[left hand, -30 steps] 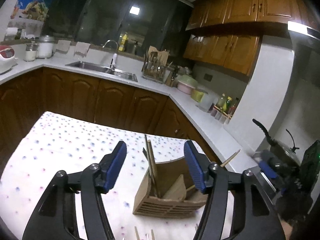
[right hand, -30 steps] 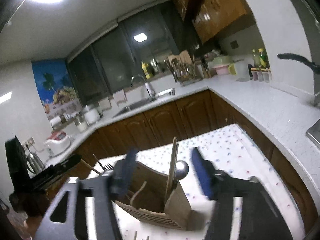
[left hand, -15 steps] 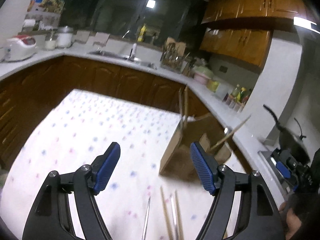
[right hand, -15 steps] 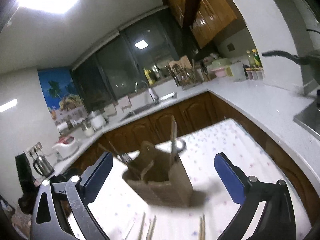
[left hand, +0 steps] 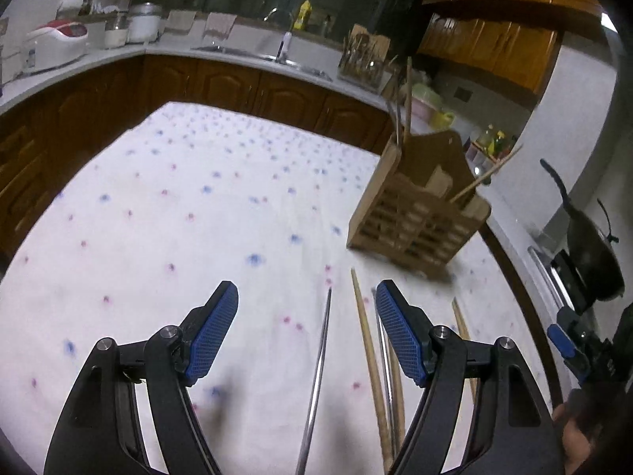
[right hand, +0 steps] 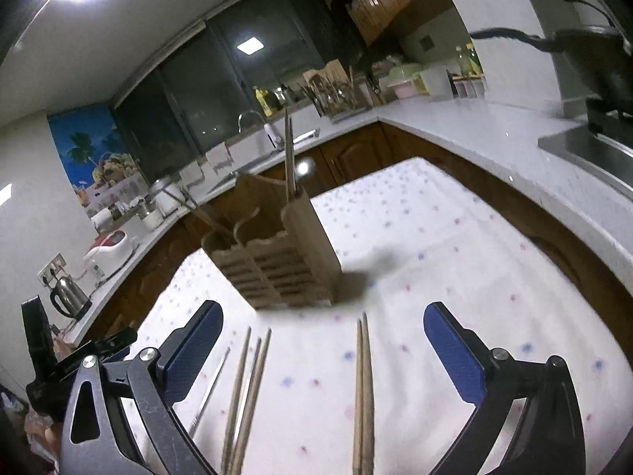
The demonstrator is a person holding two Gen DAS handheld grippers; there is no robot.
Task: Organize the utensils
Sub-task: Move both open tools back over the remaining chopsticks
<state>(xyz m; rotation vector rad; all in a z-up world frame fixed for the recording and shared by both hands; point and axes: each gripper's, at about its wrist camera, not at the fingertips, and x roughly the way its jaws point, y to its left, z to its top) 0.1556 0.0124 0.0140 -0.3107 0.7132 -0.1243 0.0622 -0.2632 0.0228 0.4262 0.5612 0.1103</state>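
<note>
A wooden utensil holder [left hand: 419,217] stands on the dotted tablecloth [left hand: 198,217] with chopsticks sticking up from it; it also shows in the right wrist view [right hand: 277,257]. A metal chopstick [left hand: 316,376] and wooden chopsticks [left hand: 372,364] lie flat between and beside my left gripper's [left hand: 306,332] open, empty jaws. In the right wrist view a pair of wooden chopsticks [right hand: 364,396] lies between the wide-open jaws of my right gripper [right hand: 324,344], with more wooden chopsticks [right hand: 247,392] and a thin metal one [right hand: 209,392] to the left.
White counters and brown cabinets ring the table. A sink [left hand: 277,57] and a second utensil rack [left hand: 364,59] sit on the far counter, a rice cooker [left hand: 55,43] at left, a black pan [left hand: 589,253] on the stove at right.
Both grippers pulled back and tilted down from the holder, so the chopsticks lying on the cloth came into view. The right gripper's jaws opened wider.
</note>
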